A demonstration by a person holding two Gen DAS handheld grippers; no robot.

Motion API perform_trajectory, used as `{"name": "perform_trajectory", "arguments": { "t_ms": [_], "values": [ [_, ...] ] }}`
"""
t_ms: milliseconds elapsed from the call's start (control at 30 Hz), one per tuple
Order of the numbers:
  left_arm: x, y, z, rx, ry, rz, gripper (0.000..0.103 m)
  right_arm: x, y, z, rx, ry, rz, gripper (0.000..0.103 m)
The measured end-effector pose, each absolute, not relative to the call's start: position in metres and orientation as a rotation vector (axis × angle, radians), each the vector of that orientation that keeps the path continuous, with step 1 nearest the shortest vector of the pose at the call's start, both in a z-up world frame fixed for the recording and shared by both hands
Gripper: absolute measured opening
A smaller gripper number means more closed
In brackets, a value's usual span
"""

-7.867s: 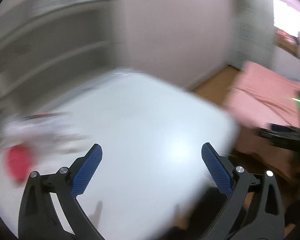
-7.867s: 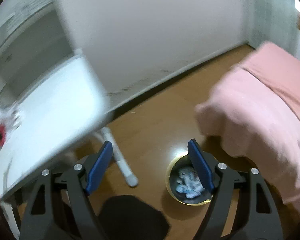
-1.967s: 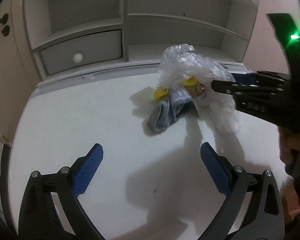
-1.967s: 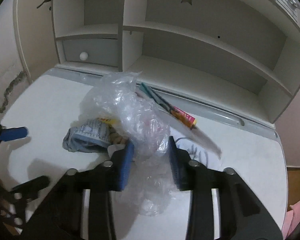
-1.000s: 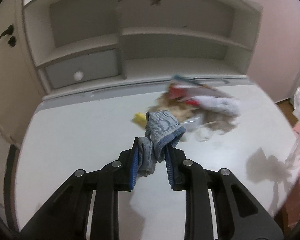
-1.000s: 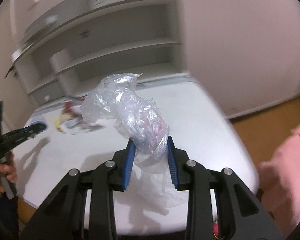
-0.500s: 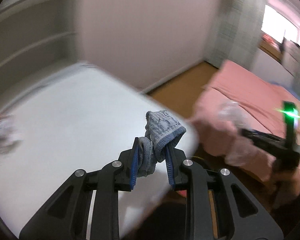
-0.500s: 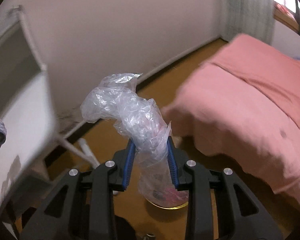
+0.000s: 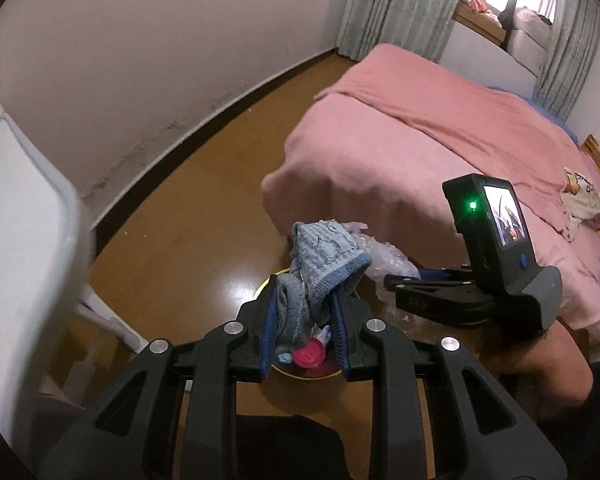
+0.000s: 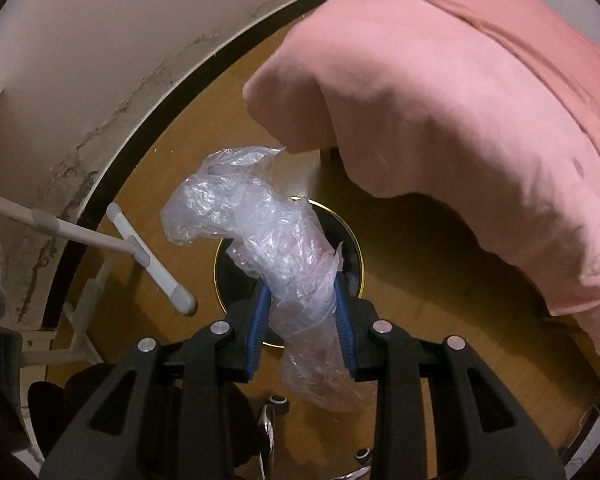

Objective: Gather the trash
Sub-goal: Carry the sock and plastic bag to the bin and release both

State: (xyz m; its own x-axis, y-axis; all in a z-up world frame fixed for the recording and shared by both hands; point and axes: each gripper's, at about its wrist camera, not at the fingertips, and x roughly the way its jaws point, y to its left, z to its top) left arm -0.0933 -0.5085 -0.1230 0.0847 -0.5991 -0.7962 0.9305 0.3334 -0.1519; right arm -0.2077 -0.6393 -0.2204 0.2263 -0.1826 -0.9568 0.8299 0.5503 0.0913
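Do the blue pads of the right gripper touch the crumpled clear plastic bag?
Touching. In the right wrist view, the right gripper has both blue pads pressed against the crumpled clear plastic bag, which bulges above and below them.

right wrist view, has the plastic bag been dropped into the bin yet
No, the crumpled plastic bag is clamped between the right gripper pads, above the gold-rimmed bin.

Pink bedspread (image 9: 440, 136) draped over bed, corner hanging to brown wooden floor (image 9: 188, 216). Grey-green curtains (image 9: 396, 8) along far wall. White desk edge (image 9: 24, 216) at left; white tubular desk leg (image 10: 148, 260) on floor. Small printed cloth (image 9: 582, 196), possibly pillow, near bed's right edge.
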Motion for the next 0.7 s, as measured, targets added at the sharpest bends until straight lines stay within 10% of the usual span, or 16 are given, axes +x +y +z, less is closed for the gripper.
{"name": "perform_trajectory", "arguments": {
  "t_ms": [533, 700],
  "values": [
    [-0.093, -0.519, -0.134, 0.459, 0.929, -1.197, 0.023, -0.202, -0.641, -0.222, 0.722, 1.119, -0.752, 0.033],
    [-0.094, -0.517, -0.133, 0.466, 0.932, -1.195, 0.023, -0.202, -0.642, -0.217, 0.723, 1.090, -0.753, 0.057]
  ]
}}
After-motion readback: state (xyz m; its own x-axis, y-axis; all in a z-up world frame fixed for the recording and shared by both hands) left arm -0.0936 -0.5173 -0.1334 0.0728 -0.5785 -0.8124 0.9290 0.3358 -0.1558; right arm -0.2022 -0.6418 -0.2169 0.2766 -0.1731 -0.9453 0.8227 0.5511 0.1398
